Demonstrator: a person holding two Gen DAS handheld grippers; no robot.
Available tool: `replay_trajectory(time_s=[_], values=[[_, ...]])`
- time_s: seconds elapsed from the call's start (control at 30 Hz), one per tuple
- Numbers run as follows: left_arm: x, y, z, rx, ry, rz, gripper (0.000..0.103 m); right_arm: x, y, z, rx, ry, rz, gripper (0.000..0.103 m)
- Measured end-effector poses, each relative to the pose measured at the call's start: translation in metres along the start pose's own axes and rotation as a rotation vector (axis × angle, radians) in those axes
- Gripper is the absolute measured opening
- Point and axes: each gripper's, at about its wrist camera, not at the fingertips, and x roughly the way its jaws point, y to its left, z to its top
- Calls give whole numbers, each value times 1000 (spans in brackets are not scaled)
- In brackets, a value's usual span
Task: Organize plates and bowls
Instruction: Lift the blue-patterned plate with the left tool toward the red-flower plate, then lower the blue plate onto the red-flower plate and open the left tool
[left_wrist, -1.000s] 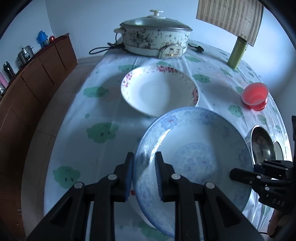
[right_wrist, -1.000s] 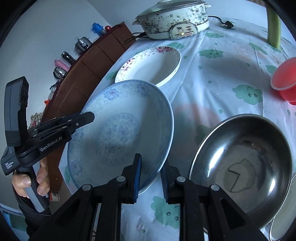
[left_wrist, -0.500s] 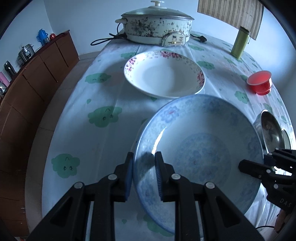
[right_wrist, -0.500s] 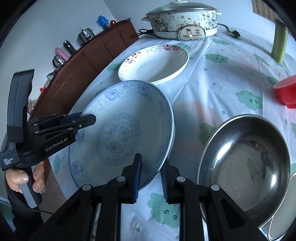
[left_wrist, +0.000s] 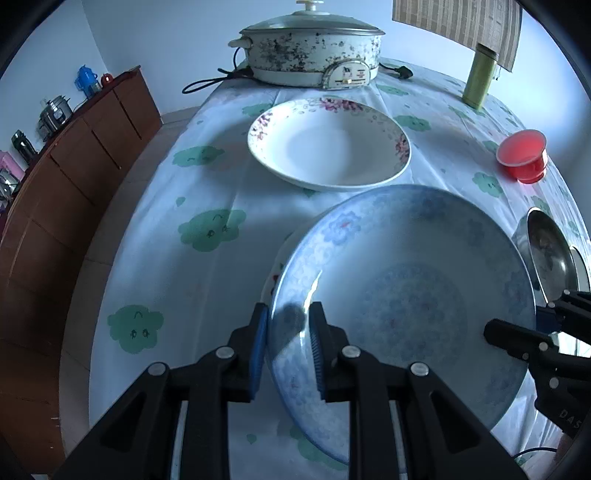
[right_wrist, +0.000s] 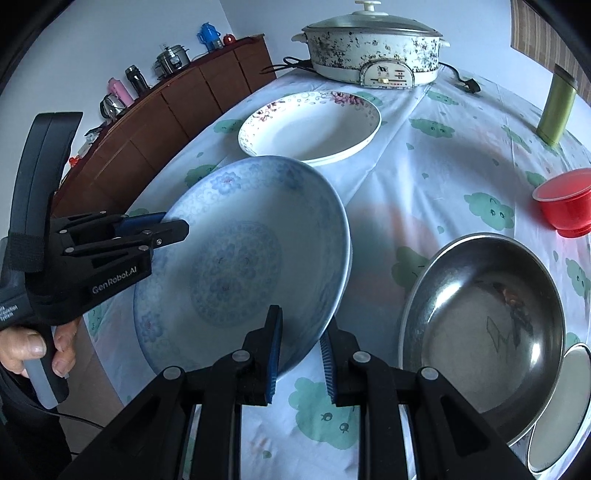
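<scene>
A large blue-patterned plate (left_wrist: 406, 295) (right_wrist: 240, 266) is gripped at opposite rims by both grippers. My left gripper (left_wrist: 288, 317) (right_wrist: 162, 229) is shut on its left rim. At the near right rim my right gripper (right_wrist: 301, 328) (left_wrist: 517, 332) is shut on the plate as well. The sliver of white rim (left_wrist: 272, 273) under the plate's left edge looks like another plate's; whether the two touch I cannot tell. A white floral plate (left_wrist: 328, 147) (right_wrist: 310, 125) lies farther back on the table.
A steel bowl (right_wrist: 480, 325) sits right of the blue plate, with another dish (right_wrist: 561, 406) at the corner. A red cup (right_wrist: 565, 203), a green cylinder (right_wrist: 556, 107) and an electric pot (right_wrist: 376, 48) stand farther back. A brown cabinet (right_wrist: 166, 118) runs along the left.
Both grippers keep their hold on the blue plate. The right gripper has rolled and shifted a little with it, so the table's far end now sits more centred in its view.
</scene>
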Motion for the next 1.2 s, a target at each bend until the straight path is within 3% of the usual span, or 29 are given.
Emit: replay_trajectory(time_s=[0.2, 0.4, 0.6, 0.8, 0.87, 0.9, 1.03, 1.2], values=[[-3, -1, 4, 5, -19, -4, 20, 2, 6, 8, 13, 59, -29, 25], [-2, -23, 4, 63, -22, -55, 20, 3, 3, 14, 41, 102, -49, 26], [8, -24, 3, 45, -10, -95, 20, 8, 1, 13, 46, 124, -64, 26], [6, -19, 2, 27, -26, -114, 20, 5, -3, 11, 78, 129, -27, 26], [4, -18, 2, 25, -35, -115, 20, 6, -6, 9, 98, 133, 4, 31], [3, -17, 1, 22, -41, -113, 24, 6, -8, 7, 108, 137, 16, 31], [-5, -12, 0, 9, -87, -97, 48, -2, -10, 1, 111, 101, 22, 35], [-18, 0, 1, -24, -137, -97, 48, -37, -9, -8, 73, -68, -1, 35]])
